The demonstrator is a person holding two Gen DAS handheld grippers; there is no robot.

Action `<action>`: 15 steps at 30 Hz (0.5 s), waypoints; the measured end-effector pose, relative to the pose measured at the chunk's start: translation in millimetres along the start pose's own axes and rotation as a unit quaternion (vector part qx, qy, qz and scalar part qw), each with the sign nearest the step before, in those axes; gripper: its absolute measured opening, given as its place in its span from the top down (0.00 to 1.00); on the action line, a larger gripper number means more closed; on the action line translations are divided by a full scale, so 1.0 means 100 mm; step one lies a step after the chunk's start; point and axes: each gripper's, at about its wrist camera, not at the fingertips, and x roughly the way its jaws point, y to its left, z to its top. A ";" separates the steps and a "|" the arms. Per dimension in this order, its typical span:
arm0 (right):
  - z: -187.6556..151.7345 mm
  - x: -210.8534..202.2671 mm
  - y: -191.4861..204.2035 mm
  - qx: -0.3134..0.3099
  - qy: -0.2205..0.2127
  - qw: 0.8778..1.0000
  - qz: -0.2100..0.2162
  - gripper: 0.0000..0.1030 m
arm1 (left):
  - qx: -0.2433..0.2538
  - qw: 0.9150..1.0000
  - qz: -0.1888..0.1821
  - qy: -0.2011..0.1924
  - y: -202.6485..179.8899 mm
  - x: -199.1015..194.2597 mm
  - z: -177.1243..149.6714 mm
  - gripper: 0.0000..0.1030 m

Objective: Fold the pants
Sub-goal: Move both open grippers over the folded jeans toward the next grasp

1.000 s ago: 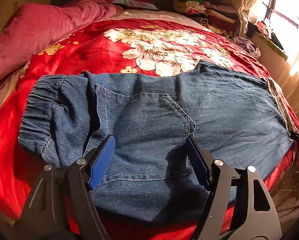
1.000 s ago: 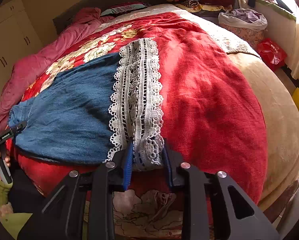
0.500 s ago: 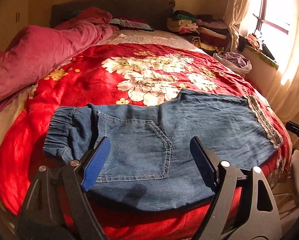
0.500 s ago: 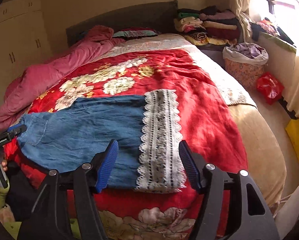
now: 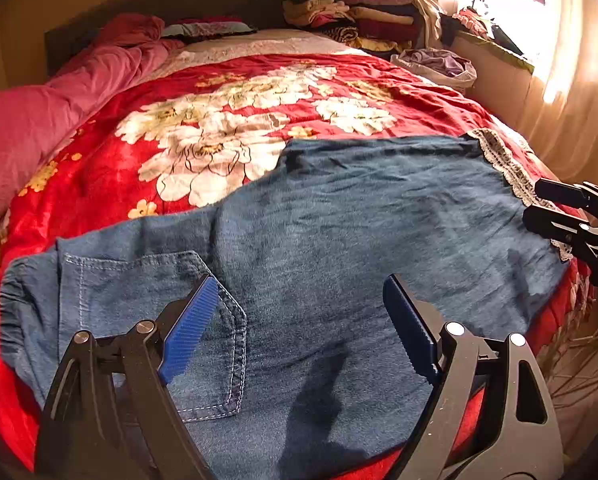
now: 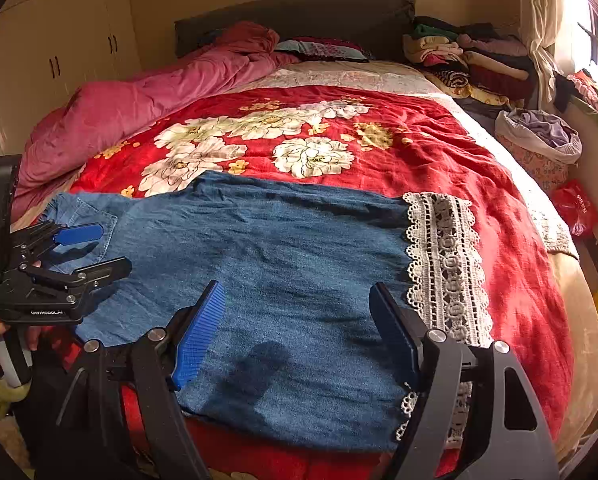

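Blue denim pants [image 5: 339, 240] lie flat across the near end of the bed, elastic waistband at the left, white lace hem [image 6: 443, 264] at the right. A back pocket [image 5: 147, 300] faces up. My left gripper [image 5: 299, 320] is open and empty above the waist end, over the pocket. My right gripper [image 6: 295, 320] is open and empty above the leg part, left of the lace hem. The left gripper also shows at the left edge of the right wrist view [image 6: 87, 248], open. The right gripper shows at the right edge of the left wrist view [image 5: 571, 216].
The bed carries a red floral blanket [image 6: 299, 136] and a pink duvet [image 6: 147, 100] bunched at the far left. Stacked folded clothes [image 6: 471, 60] sit at the headboard's right. A laundry basket [image 6: 539, 140] and a red bag [image 6: 577, 206] stand on the floor at right.
The right gripper let go of the lace hem, opened and pulled back to the left. The left gripper stayed open, lifted away, then moved back down over the pocket.
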 end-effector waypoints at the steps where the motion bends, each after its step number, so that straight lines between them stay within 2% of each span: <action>1: -0.01 0.05 0.00 -0.002 0.007 1.000 -0.004 0.28 | -0.002 1.000 0.005 0.008 0.02 0.05 -0.03 0.25; 4: -0.11 0.23 -0.06 0.005 0.039 0.999 -0.014 0.28 | -0.001 1.000 0.014 0.020 0.10 0.15 -0.13 0.22; 6: -0.19 0.35 -0.14 0.021 0.066 0.997 -0.021 0.28 | -0.006 1.000 0.005 0.015 0.16 0.15 -0.18 0.20; 11: -0.28 0.29 -0.36 0.065 0.056 0.996 0.003 0.28 | -0.007 1.000 0.002 0.004 0.22 0.09 -0.26 0.20; 15: -0.27 0.08 -0.46 0.088 0.034 0.995 0.029 0.28 | -0.025 1.000 0.006 -0.008 0.28 -0.04 -0.26 0.20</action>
